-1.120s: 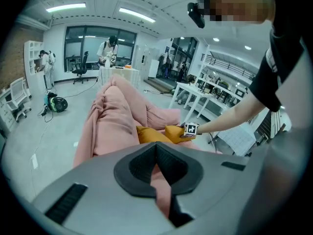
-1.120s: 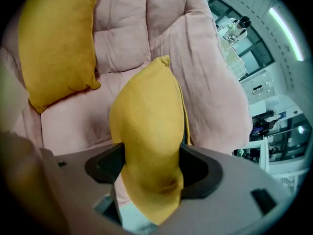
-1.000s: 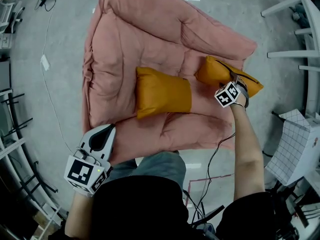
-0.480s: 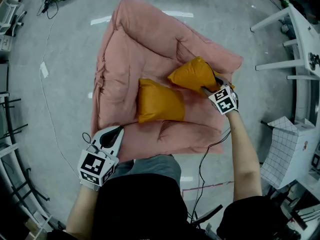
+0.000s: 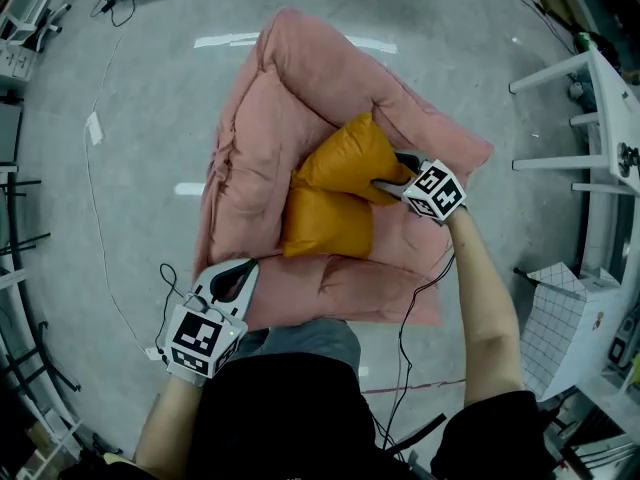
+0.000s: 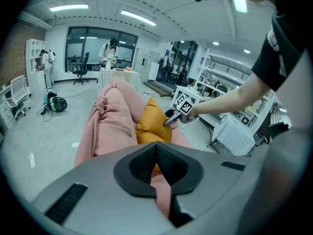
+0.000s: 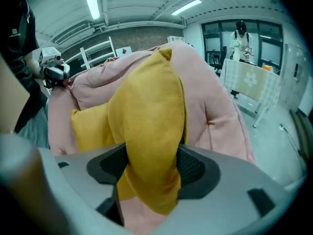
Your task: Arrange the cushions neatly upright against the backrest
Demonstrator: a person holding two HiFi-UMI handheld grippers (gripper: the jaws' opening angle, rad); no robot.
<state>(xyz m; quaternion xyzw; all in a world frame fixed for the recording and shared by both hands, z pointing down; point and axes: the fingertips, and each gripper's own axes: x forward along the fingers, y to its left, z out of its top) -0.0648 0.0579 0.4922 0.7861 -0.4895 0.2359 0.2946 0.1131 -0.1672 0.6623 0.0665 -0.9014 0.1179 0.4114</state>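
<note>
A pink padded floor sofa [image 5: 290, 98] lies in the middle of the head view. One orange cushion [image 5: 325, 226] lies flat on its seat. A second orange cushion [image 5: 350, 156] stands tilted above it, against the backrest. My right gripper [image 5: 392, 180] is shut on this cushion's right end. In the right gripper view the held cushion [image 7: 146, 106] bulges between the pads of the right gripper [image 7: 151, 168], with the other cushion [image 7: 88, 126] behind it. My left gripper [image 5: 228, 286] hangs at the sofa's front edge. In its own view the left gripper [image 6: 157, 148] is shut on nothing.
A white rack [image 5: 600, 108] stands at the right, with a grid-patterned box [image 5: 570, 318] below it. Cables [image 5: 100, 228] trail over the grey floor at the left beside black frames [image 5: 20, 258]. People stand far off by desks [image 6: 112, 50].
My right gripper has carried its cushion from the seat's right side leftward and up. The cushion now stands against the backrest over the flat cushion. The left gripper has shifted slightly right.
</note>
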